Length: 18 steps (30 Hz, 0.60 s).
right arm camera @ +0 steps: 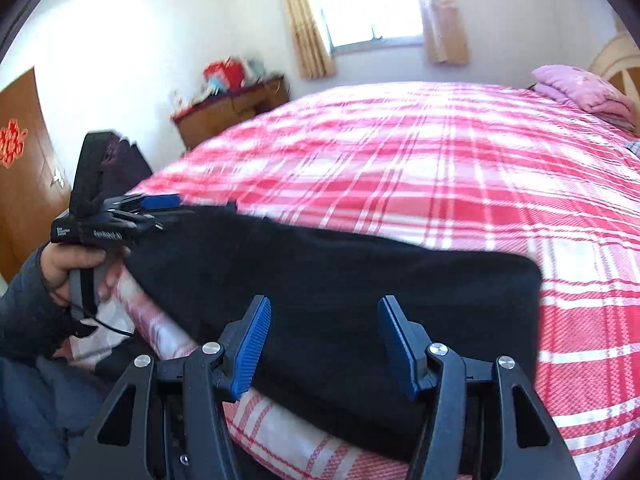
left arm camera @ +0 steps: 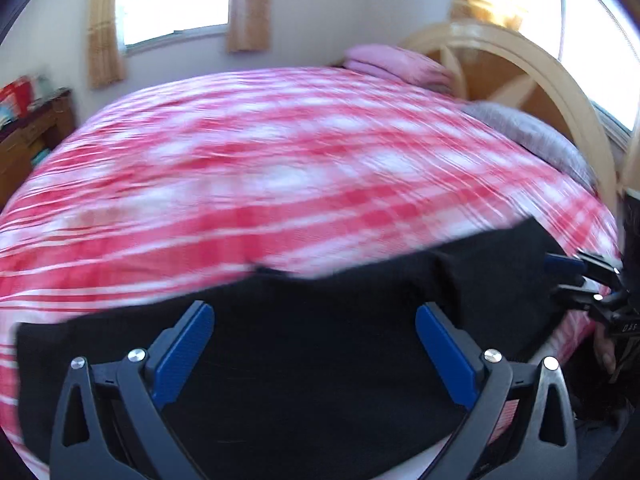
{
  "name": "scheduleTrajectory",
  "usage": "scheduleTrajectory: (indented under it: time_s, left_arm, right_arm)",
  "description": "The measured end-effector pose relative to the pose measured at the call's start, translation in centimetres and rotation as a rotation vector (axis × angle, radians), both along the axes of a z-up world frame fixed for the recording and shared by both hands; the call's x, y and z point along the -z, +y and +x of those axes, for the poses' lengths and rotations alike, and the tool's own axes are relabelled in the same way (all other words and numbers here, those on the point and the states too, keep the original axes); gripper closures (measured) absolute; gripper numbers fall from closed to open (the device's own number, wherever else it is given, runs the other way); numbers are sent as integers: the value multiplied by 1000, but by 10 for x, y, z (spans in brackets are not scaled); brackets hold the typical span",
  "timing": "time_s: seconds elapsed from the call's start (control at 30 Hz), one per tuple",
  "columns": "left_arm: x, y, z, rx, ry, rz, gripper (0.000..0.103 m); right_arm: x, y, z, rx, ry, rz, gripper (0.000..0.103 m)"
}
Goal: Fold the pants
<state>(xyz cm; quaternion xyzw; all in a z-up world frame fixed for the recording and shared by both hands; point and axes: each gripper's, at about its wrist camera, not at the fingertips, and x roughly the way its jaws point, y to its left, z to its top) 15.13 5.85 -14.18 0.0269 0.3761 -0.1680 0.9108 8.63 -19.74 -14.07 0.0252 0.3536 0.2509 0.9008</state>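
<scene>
Black pants [left arm camera: 312, 344] lie folded in a long band along the near edge of the bed, also in the right wrist view [right arm camera: 340, 280]. My left gripper [left arm camera: 314, 322] is open, its blue pads spread wide just above the pants. My right gripper [right arm camera: 324, 316] is open too, hovering over the pants near their right end. Each gripper shows in the other's view: the right one at the pants' right end [left arm camera: 576, 276], the left one, held in a hand, at their left end [right arm camera: 160, 208]. Neither holds cloth.
The bed has a red and white plaid cover [right arm camera: 440, 160]. A pink folded blanket [right arm camera: 580, 88] and a grey pillow [left arm camera: 532, 136] lie by the wooden headboard [left arm camera: 520, 64]. A wooden dresser [right arm camera: 232, 108] stands by the far wall.
</scene>
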Motion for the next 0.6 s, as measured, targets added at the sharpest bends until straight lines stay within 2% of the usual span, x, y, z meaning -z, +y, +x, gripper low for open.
scheduleTrajectory:
  time_s: [0.13, 0.23, 0.3, 0.37, 0.43, 0.5, 0.53, 0.6]
  left_arm:
    - [-4, 86, -3, -200, -14, 64, 0]
    - [1, 152, -15, -370, 3, 76, 0]
    - [6, 186, -27, -439, 6, 55, 0]
    - [17, 207, -34, -460, 39, 2, 2]
    - [28, 216, -38, -451, 69, -67, 11]
    - [35, 217, -38, -434, 92, -125, 26]
    - [40, 215, -37, -424, 104, -147, 28]
    - [41, 210, -37, -417, 87, -119, 29]
  right_arm:
    - [-1, -10, 3, 49, -2, 24, 45]
    - [0, -13, 6, 68, 8, 35, 45]
    - [1, -13, 6, 81, 7, 32, 45]
    - [1, -15, 6, 81, 10, 34, 45]
    - [1, -14, 6, 87, 7, 31, 45]
    - [1, -14, 6, 89, 7, 28, 45]
    - [2, -15, 5, 91, 5, 25, 45]
    - [2, -15, 5, 92, 2, 23, 45]
